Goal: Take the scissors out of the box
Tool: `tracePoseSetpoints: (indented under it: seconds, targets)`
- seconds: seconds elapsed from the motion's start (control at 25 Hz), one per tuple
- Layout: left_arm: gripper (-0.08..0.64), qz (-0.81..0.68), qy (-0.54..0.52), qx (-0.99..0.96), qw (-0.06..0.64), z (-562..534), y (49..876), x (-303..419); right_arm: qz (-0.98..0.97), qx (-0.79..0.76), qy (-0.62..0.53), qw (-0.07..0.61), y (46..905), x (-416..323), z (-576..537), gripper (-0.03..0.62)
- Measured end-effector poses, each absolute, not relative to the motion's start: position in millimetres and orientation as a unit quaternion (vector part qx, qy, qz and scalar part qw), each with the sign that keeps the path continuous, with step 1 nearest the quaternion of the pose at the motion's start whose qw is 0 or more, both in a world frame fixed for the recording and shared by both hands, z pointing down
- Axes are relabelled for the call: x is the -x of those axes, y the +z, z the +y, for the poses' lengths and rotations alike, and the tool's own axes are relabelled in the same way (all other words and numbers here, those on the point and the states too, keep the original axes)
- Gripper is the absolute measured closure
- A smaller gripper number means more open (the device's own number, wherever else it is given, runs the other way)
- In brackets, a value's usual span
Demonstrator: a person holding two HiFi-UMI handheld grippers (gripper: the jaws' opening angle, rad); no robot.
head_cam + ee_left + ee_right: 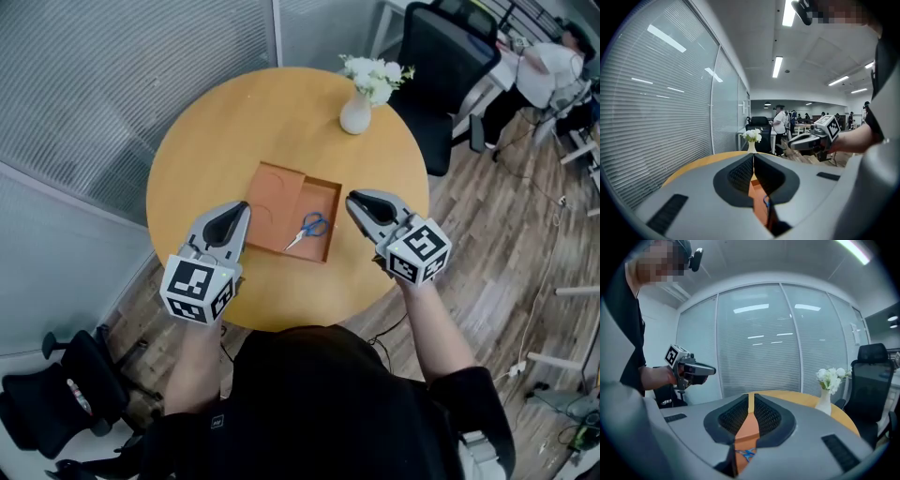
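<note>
Round wooden table (206, 141) beside a blinded glass wall (94, 75), flower vase (355, 114) at its far edge. Scissors (312, 228) lie in the right half of the open box (277, 197). Left gripper (246, 208) and right gripper (352, 199) flank it, jaws closed, empty.

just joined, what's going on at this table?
A person holds a gripper in each hand over a round wooden table. An open brown box sits in the middle, and blue-handled scissors lie inside it, not yet picked up. The left gripper and right gripper hover on either side of the box, both shut and empty. A white vase of flowers stands at the far edge.
</note>
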State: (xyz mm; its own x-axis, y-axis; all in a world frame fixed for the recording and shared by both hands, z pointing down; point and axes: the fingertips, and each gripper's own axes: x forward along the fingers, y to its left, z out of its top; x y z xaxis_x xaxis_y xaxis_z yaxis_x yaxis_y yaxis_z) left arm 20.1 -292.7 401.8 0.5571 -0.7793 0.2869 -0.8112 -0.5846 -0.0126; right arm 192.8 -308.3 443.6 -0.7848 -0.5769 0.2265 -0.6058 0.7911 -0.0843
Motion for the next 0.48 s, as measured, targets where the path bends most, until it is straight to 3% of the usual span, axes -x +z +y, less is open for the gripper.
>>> tracePoseSetpoints:
  seconds: [0.48]
  targets:
    - [0.545,-0.461,0.119,-0.873,0.110,-295,440,9,-0.917,-0.125,0.004,0.380,583,-128,-306,0.549]
